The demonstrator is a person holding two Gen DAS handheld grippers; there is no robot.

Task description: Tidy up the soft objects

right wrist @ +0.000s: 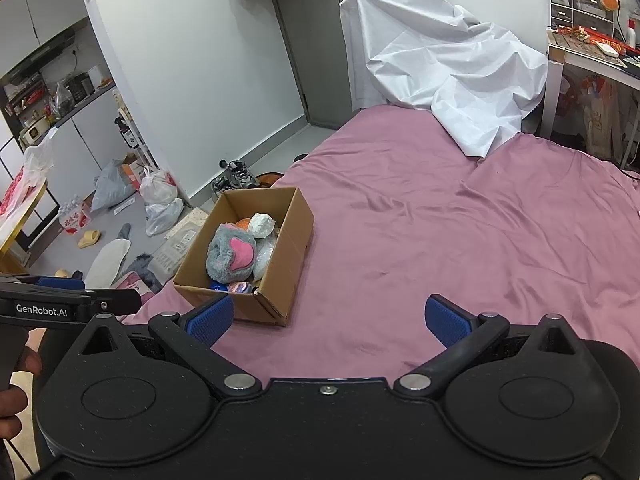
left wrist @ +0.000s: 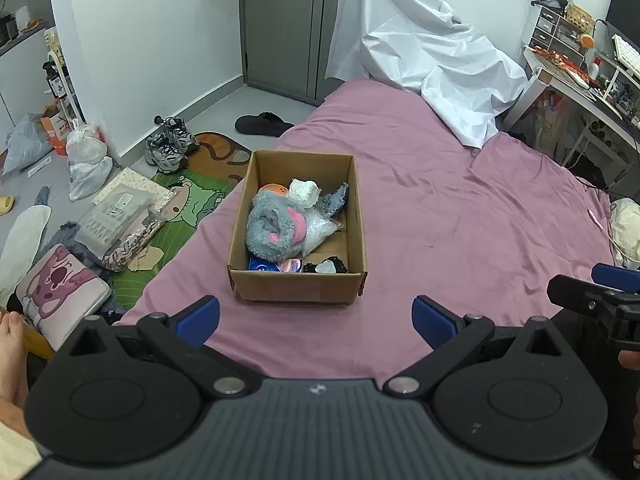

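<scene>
Hovering above the near edge of the mauve-pink bedsheet [left wrist: 440, 208], both tools hang empty. Left gripper [left wrist: 316, 320]: blue-padded fingers spread wide, nothing between them. Right gripper [right wrist: 330, 316]: likewise spread and empty, just right of the open brown cardboard box [left wrist: 296, 284].

Box sits on the sheet, ahead of the left gripper and near the bed's left edge. Inside: a grey plush toy with pink patches [left wrist: 272, 228] on top, a white crumpled ball-like soft thing [left wrist: 304, 194] behind it, a clear plastic bag [left wrist: 320, 230] to its right, a grey-blue fuzzy piece [left wrist: 336, 198] leaning toward the far right corner. Small blue, pink and black items lie along the near wall; cannot tell what they are. An orange thing peeks out behind the plush.

No loose soft objects on the open sheet, apart from a cream bundle [left wrist: 626, 224] at the far right edge and a white sheet draped over furniture [left wrist: 432, 56] at the back.

Judgement: either a pause between placements or near the end; most items appear boxed already. Next move calls for choosing a target, perhaps the cream bundle, reached with the right gripper. Soft fabric will sag, so a central pinch would serve best.
</scene>
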